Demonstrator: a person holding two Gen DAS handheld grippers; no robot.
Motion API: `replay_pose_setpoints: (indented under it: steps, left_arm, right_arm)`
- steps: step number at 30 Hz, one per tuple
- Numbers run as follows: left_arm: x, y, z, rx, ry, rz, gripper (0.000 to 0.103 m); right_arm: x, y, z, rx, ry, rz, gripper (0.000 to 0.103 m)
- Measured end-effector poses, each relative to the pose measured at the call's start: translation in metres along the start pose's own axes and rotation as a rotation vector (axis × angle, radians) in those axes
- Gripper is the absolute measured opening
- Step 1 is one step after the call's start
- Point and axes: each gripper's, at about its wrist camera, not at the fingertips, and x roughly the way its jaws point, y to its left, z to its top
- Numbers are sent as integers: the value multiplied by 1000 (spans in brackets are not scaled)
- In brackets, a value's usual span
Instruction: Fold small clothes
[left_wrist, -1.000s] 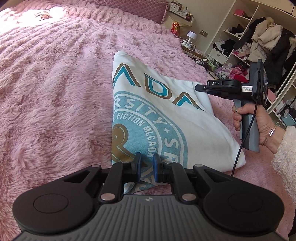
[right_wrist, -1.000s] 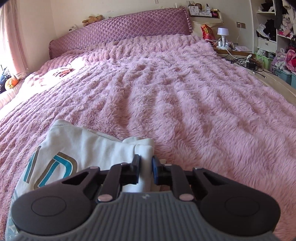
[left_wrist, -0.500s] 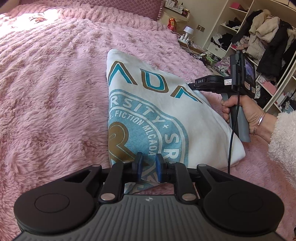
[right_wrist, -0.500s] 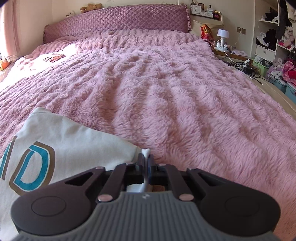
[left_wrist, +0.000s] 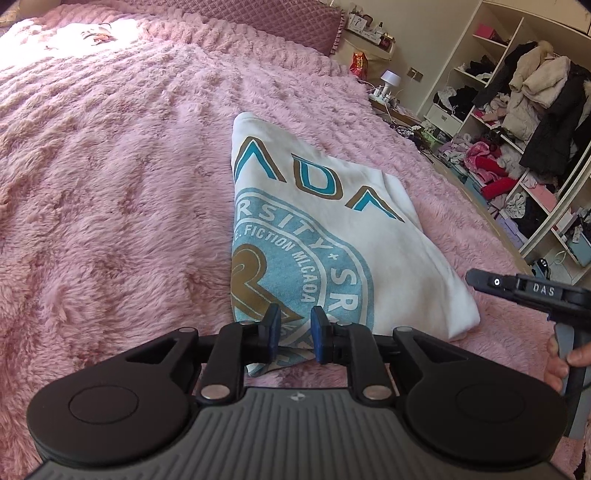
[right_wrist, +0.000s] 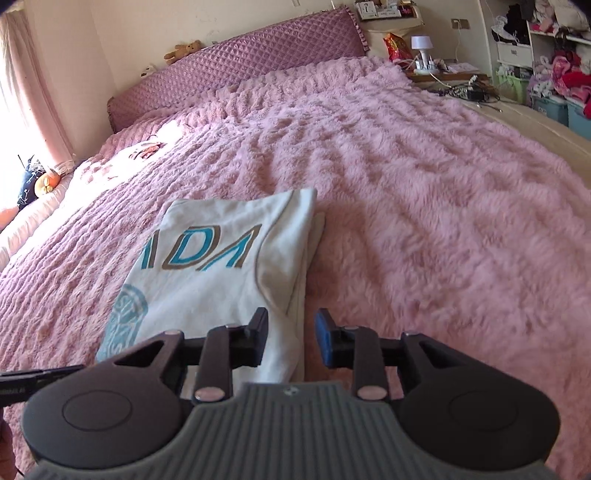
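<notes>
Both hand-held grippers, L (left_wrist: 293, 334) & R (right_wrist: 291, 341), had jaws just opening, holding nothing; folded shirt (left_wrist: 332, 236) lay just ahead on bed (left_wrist: 110, 184)—judged best to back off w/o snagging hem.

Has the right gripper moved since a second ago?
Yes. The right gripper has backed off the folded shirt, toward its near edge, jaws just opened, nothing clamped.

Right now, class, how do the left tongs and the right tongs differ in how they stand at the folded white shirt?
The left tongs stand narrowly apart; the right tongs, jaws just opened, gape wider. The left tongs sit over the shirt's printed near edge; the right tongs straddle its plain side edge, half over the pink blanket. Both are open, pinching nothing.
</notes>
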Motion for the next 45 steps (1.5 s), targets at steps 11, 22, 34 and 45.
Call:
replay_pose_setpoints:
  steps: [11,22,34,45]
  left_arm:
    - [15,7,0,-42,64,28,23]
    - [2,24,-3,-82,61,17,28]
    - [14,11,26,-131,-10,-130,28]
    - [48,28,21,-185,83,-151,24]
  right_arm:
    - [-11,12,-45,87,-26,10,1]
    - [1,-2,-55,99,34,-48,4]
    - [-22,55,-19,-52,-104,68,24]
    - [29,28,-45,20,56,4,8]
